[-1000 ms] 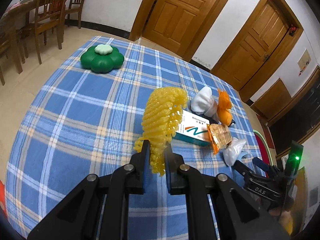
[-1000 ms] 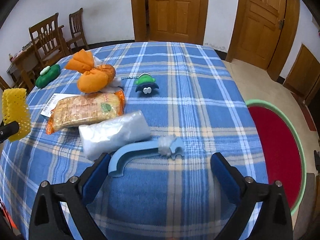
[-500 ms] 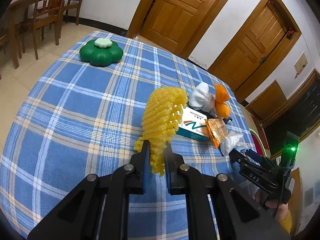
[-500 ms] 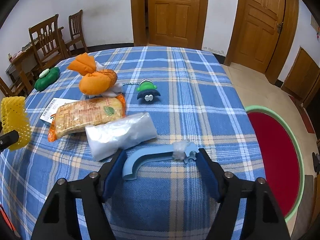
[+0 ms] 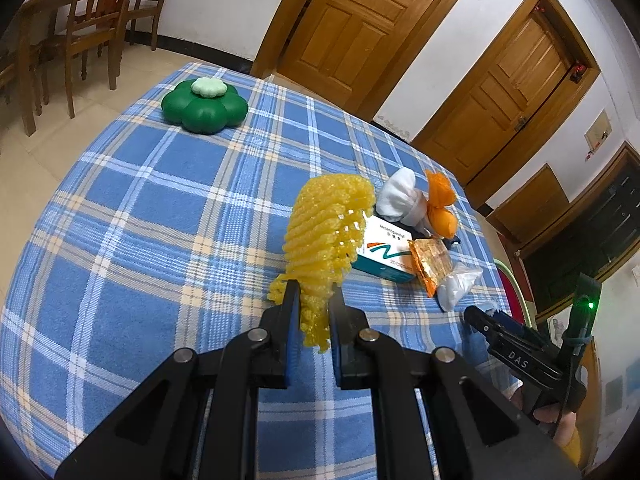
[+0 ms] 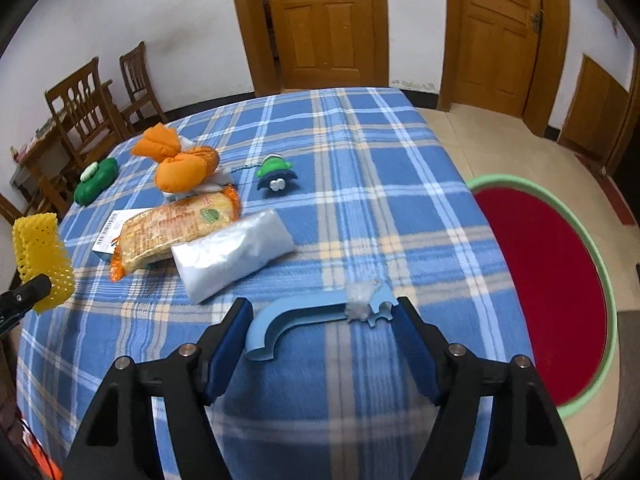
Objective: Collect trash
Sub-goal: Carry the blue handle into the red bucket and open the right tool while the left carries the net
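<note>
My left gripper is shut on a yellow foam fruit net, held upright above the blue plaid tablecloth. In the right wrist view my right gripper spans a light blue curved plastic piece lying on the cloth. One pad touches each of its ends. A small white crumpled scrap sits on that piece. Just beyond lie a clear plastic bag and an orange snack wrapper on a white medicine box.
An orange cloth pouch, a green toy keychain and a green flower-shaped box lie farther back. A red tub with a green rim stands on the floor by the table's right edge. Wooden chairs stand at the left.
The right gripper's jaws have narrowed from wide open onto the two ends of the blue plastic piece. The left gripper keeps the yellow net in the same place.
</note>
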Action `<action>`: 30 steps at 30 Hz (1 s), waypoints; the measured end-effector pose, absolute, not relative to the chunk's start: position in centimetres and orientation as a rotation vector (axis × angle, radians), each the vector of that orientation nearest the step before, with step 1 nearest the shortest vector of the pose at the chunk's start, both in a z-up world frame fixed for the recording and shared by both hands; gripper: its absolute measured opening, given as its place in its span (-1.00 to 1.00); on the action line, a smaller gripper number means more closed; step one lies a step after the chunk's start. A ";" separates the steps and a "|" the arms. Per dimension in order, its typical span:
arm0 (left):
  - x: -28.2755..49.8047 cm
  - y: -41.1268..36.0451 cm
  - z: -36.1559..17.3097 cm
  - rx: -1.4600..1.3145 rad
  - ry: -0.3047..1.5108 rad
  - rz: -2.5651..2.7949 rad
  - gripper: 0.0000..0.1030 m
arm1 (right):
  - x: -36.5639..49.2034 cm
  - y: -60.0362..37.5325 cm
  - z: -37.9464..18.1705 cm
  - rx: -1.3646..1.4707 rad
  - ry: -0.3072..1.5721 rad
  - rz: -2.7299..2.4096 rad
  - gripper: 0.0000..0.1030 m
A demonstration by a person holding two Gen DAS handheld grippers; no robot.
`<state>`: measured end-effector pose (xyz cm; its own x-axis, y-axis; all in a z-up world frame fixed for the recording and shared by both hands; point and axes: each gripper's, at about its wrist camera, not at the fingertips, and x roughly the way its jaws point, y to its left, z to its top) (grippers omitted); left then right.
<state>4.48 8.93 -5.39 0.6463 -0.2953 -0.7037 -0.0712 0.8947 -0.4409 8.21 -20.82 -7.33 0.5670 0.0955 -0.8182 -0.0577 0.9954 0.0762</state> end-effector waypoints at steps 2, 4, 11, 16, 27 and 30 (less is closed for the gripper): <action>4.3 8.8 -5.1 -0.455 0.861 -0.137 -0.76 | 7.7 -21.6 -7.1 0.072 0.961 0.084 0.43; 4.3 8.6 -4.9 -0.450 0.856 -0.142 -0.76 | 7.2 -22.3 -6.8 0.092 0.957 0.077 0.43; 4.3 7.4 -4.1 -0.432 0.853 -0.164 -0.76 | 5.4 -24.8 -5.6 0.151 0.925 0.046 0.43; 4.4 5.9 -3.6 -0.409 0.857 -0.189 -0.76 | 4.3 -26.4 -4.9 0.189 0.901 0.036 0.43; 5.0 1.8 -2.3 -0.360 0.871 -0.268 -0.76 | 2.4 -30.4 -3.6 0.258 0.837 -0.022 0.44; 5.2 0.3 -1.7 -0.332 0.865 -0.296 -0.76 | 2.1 -31.3 -3.5 0.263 0.823 -0.051 0.44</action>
<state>5.23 0.29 -1.65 0.6138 -0.3839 -0.6898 0.1188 0.9088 -0.4001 2.10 -31.30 -3.47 0.6809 0.0570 -0.7302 0.1461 0.9663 0.2117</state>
